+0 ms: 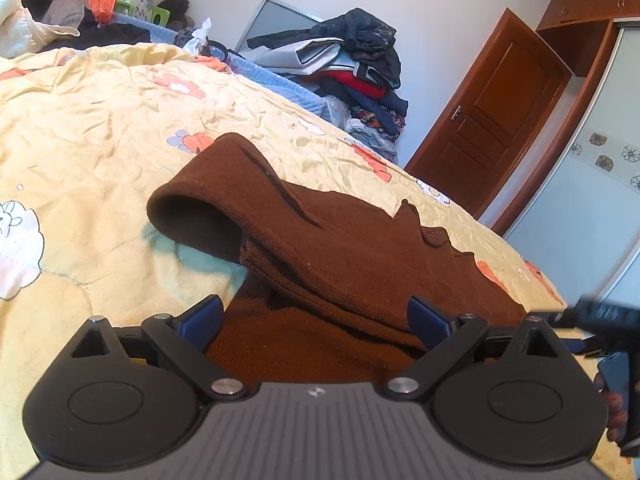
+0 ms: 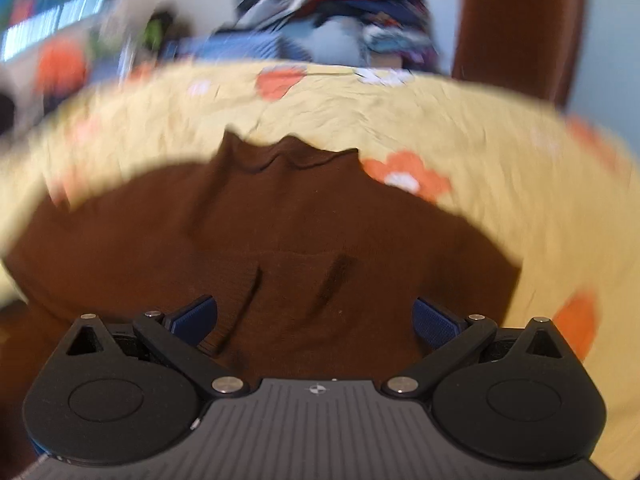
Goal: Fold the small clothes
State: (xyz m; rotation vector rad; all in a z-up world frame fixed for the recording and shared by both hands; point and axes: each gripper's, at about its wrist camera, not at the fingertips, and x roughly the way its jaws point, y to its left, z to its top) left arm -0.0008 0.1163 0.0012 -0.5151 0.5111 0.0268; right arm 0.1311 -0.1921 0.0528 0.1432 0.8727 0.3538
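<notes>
Bedroom: yellow floral quilt [image 1: 100, 120] across frame, wooden door [image 1: 496, 112] upper right, clothes pile [image 1: 352, 64] upper centre. Brown sweater [image 1: 340, 248] centre. Left gripper [image 1: 316, 322] and right gripper [image 2: 316, 320]: jaws apart, empty.

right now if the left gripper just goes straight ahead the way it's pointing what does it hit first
Most likely the brown sweater: the left gripper is open, with the folded sleeve lying directly ahead between its fingers. Beyond that is the yellow floral quilt. Exact depth is unclear.

Both wrist views look low and close across the brown sweater [image 1: 340, 248] [image 2: 280, 220], sharing the yellow quilt [image 1: 100, 120] [image 2: 480, 152].
</notes>
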